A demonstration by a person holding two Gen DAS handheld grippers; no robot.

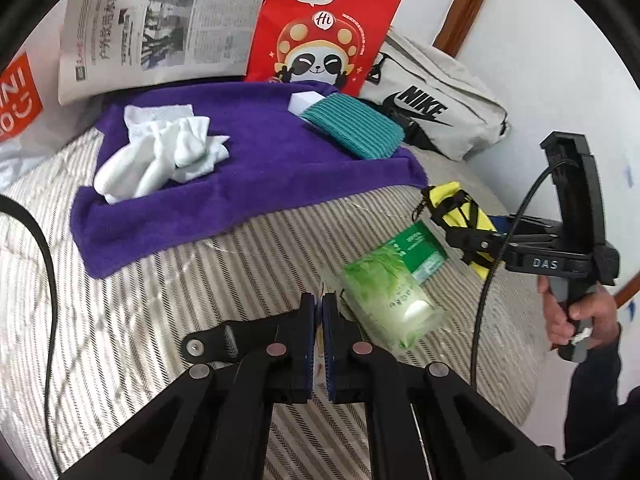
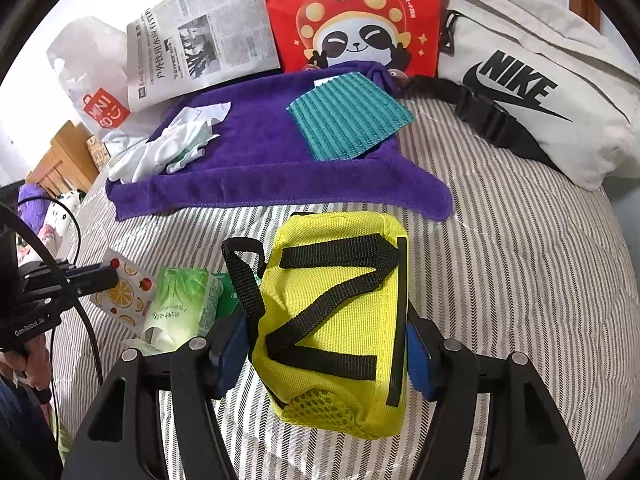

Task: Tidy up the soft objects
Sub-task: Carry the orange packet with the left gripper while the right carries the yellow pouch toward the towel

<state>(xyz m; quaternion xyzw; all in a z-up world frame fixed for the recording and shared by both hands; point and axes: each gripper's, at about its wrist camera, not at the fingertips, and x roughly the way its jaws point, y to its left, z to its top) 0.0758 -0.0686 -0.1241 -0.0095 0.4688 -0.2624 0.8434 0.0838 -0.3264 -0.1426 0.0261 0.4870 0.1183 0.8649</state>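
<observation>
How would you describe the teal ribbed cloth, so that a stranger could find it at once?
Find the purple towel spread on the striped bed, in front of the red panda bag. The teal ribbed cloth lies on the towel's far right part, near the grey Nike bag. Unlike the crumpled white gloves at the towel's left, it is flat, rectangular and ridged.

I see a bed under everything, its striped grey-and-white cover (image 2: 520,240) quilted and lit evenly by soft daylight. Behind it stands a plain white wall (image 1: 500,40), with a brown wooden frame (image 1: 468,4) running up it at a slant in my left view. In my right view, off to the far left, I make out a light wooden piece of furniture (image 2: 60,160) beside the bed, though I cannot tell what kind it is. No floor shows in either view.
</observation>
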